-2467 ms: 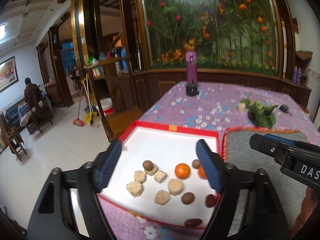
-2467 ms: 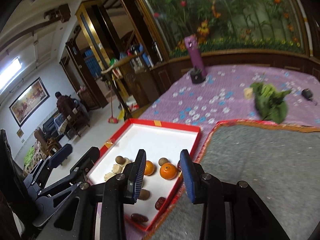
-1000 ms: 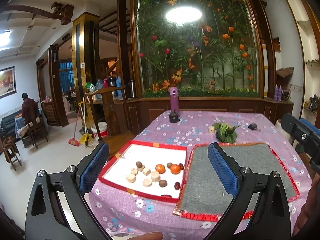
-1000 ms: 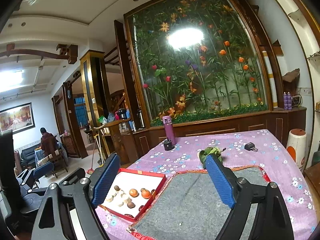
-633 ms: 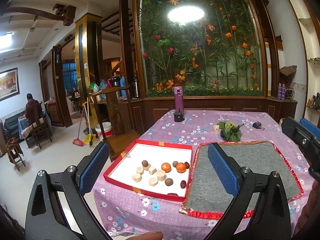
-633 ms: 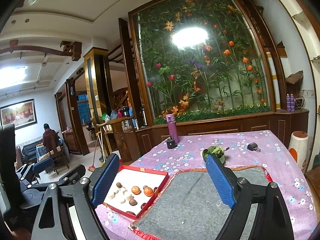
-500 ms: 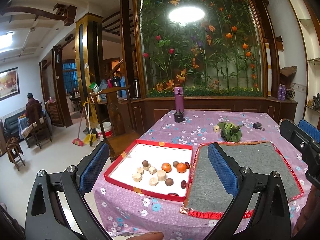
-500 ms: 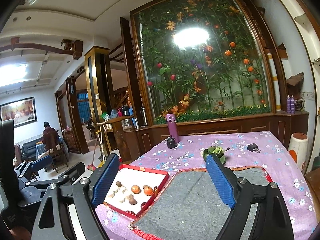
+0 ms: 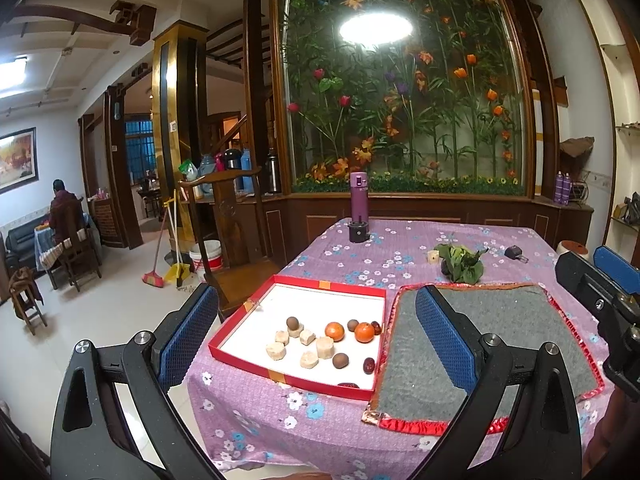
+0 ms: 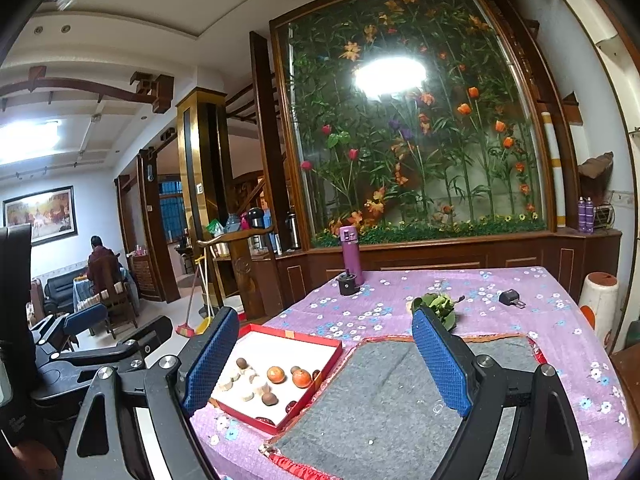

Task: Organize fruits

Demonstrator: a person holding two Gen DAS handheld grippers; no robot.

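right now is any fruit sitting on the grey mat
No, the grey mat lies bare, and both oranges sit inside the red tray.

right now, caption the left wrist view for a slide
Open left claw facing red tray of fruits beside grey mat.

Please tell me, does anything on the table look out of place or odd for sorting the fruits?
One thing: a leafy green bunch with a small pale chunk beside it lies on the tablecloth, beyond the grey mat, apart from the red tray holding the fruits. Nothing looks spilled or damaged.
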